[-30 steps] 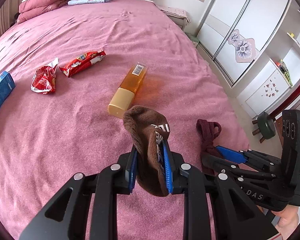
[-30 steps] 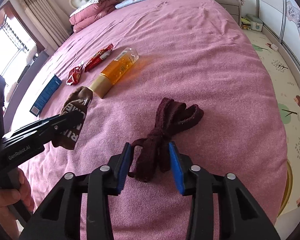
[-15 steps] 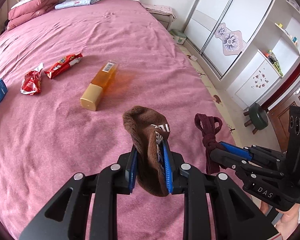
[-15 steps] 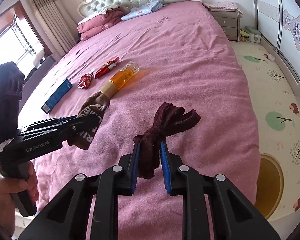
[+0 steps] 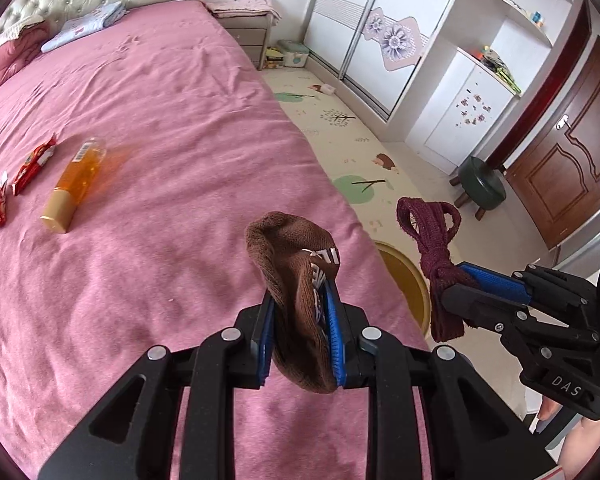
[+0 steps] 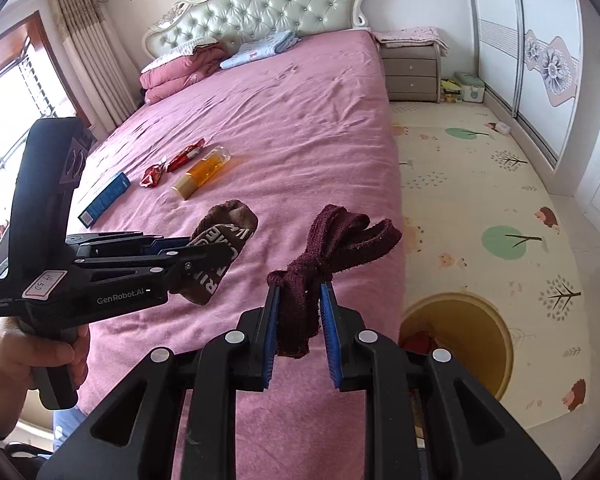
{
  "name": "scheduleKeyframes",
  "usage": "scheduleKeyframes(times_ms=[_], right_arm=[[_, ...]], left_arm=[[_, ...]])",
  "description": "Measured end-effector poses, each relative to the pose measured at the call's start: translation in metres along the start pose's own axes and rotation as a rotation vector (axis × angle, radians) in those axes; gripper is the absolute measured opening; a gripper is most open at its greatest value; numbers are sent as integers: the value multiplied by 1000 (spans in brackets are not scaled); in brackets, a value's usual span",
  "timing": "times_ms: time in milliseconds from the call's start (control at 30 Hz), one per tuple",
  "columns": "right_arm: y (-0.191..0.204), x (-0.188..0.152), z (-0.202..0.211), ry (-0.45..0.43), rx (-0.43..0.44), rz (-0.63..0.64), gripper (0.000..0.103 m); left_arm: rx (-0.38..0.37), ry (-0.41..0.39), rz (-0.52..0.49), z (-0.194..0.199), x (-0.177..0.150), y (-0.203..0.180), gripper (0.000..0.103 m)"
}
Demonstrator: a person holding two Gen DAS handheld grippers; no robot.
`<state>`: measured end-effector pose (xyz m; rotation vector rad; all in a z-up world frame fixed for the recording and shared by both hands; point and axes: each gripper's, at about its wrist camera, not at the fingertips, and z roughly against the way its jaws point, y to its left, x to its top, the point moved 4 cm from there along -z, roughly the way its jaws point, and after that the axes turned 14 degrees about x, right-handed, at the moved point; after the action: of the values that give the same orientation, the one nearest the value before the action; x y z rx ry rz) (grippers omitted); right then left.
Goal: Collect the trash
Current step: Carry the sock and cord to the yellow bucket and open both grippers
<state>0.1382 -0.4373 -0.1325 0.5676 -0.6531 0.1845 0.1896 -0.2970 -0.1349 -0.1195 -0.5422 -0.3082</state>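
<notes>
Bed (image 6: 300, 128) edge now: right gripper (image 6: 299, 312) lifted knotted sock (image 6: 332, 252) w/ it.

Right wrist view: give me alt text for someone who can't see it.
The right gripper holds a knotted maroon sock above the pink bed's edge, with a yellow bin on the floor just right. The left gripper holds a brown sock; wrappers lie beyond.

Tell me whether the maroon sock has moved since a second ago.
Yes. The maroon sock, clamped in the right tool, has left the bed and hangs near its edge.
</notes>
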Motion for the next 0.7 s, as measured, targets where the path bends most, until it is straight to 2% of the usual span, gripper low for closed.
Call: scheduleKeyframes(times_ms=[333,700], right_arm=[[-59,-25,58,-43,-103,-71,21],[-113,-50,87,-31,-170,-143,21]], left_arm=[[-86,28,-147,-16,7,-97,24],[-133,77,-257,-41,7,-171,24]])
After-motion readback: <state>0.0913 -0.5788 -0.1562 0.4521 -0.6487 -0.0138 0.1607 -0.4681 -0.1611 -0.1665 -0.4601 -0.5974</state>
